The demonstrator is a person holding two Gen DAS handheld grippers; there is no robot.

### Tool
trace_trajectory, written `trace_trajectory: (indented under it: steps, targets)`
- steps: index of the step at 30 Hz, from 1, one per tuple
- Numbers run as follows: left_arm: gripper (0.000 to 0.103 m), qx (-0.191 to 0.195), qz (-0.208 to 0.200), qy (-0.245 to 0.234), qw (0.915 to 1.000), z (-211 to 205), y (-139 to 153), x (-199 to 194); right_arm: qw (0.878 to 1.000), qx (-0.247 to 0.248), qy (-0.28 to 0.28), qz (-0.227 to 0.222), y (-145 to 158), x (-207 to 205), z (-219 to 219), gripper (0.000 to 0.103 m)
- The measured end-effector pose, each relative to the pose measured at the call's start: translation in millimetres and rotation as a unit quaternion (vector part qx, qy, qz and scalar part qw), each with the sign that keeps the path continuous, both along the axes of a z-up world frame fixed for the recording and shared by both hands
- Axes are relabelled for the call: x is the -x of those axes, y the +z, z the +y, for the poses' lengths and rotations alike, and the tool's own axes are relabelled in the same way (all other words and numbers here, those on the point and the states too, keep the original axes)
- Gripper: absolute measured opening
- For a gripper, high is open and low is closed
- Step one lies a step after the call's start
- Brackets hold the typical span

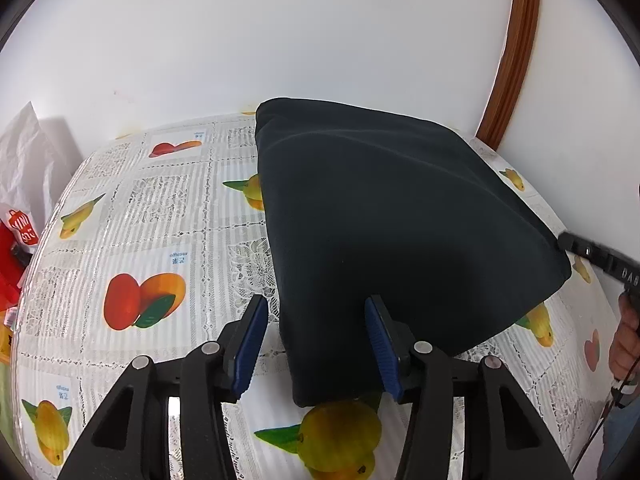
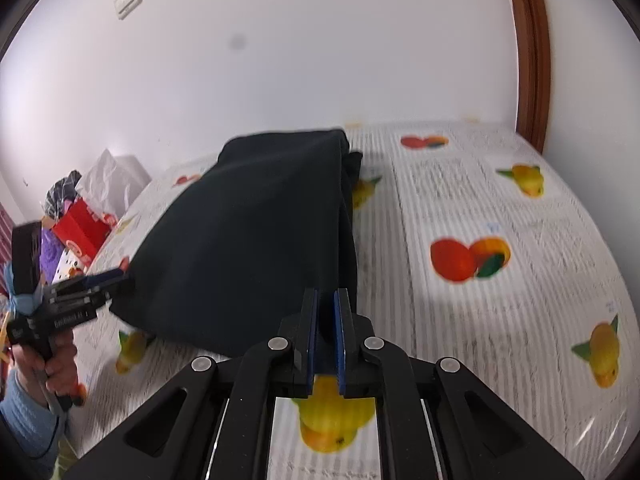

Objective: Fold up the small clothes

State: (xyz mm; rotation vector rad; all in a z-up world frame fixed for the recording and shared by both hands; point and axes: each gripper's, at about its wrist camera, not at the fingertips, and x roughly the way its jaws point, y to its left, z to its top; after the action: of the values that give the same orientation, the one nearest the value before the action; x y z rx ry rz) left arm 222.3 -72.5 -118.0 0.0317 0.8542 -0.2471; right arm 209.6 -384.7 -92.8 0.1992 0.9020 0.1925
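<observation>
My left hand-held gripper (image 1: 316, 344) hangs partly open over the near edge of the table (image 1: 160, 208), its blue pads (image 1: 250, 344) apart. The near left corner of a dark folded garment (image 1: 392, 220) lies between them, though neither pad presses on it. My right hand-held gripper (image 2: 326, 332) stands all but shut at the garment's near right corner, a narrow slit left between its pads. The dark cloth sits just at their tips, and I cannot tell whether any of it is caught there.

The garment (image 2: 256, 240) rests on the table's mango-print cloth (image 2: 500, 208), reaching from the near edge back to the far edge by the white wall (image 1: 280, 40). A wooden door frame (image 1: 516, 52) rises past the table's far right corner. Beyond the left edge sit a red bag (image 2: 80, 228) and crumpled white plastic (image 2: 108, 180). In the right wrist view my left hand (image 2: 56, 372), sleeved in pale blue, grips the other tool's handle.
</observation>
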Motion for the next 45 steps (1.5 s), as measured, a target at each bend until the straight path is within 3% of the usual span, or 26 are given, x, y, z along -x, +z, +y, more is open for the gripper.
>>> trace_trajectory:
  steps: [8, 14, 17, 21, 26, 30, 33, 45]
  targets:
    - [0.051, -0.001, 0.014, -0.001, 0.9999, 3.6, -5.1, 7.3, 0.999, 0.03, -0.011, 0.012, -9.2, -18.5, 22.6, 0.008]
    - [0.05, 0.004, 0.017, 0.006, 0.9998, 3.6, 5.3, 21.6, 0.995, 0.077, -0.051, 0.031, 1.1, 7.1, 22.9, 0.013]
    - [0.052, 0.006, 0.009, 0.011, 0.9999, 2.4, 17.8, 36.5, 0.992, 0.097, -0.073, 0.035, 16.4, 23.7, 21.3, 0.021]
    - [0.06, 0.012, -0.021, 0.021, 0.9995, 4.3, 44.3, 66.8, 0.988, 0.11, -0.103, 0.035, 42.2, 46.8, 21.5, 0.041]
    - [0.07, 0.007, -0.057, 0.042, 0.9974, 5.2, 78.7, 113.4, 0.986, 0.124, -0.115, 0.003, 87.6, 90.1, 35.1, 0.053]
    - [0.083, -0.005, -0.091, 0.059, 0.9941, 1.5, 97.0, 151.0, 0.985, 0.123, -0.12, -0.03, 112.4, 130.2, 47.8, 0.09]
    - [0.086, -0.019, -0.103, 0.066, 0.9923, -3.6, 105.0, 177.5, 0.981, 0.133, -0.126, -0.057, 126.0, 160.4, 58.5, 0.095]
    - [0.09, -0.026, -0.124, 0.061, 0.9901, -12.7, 113.8, 244.6, 0.973, 0.159, -0.159, -0.051, 141.4, 234.5, 66.0, 0.1]
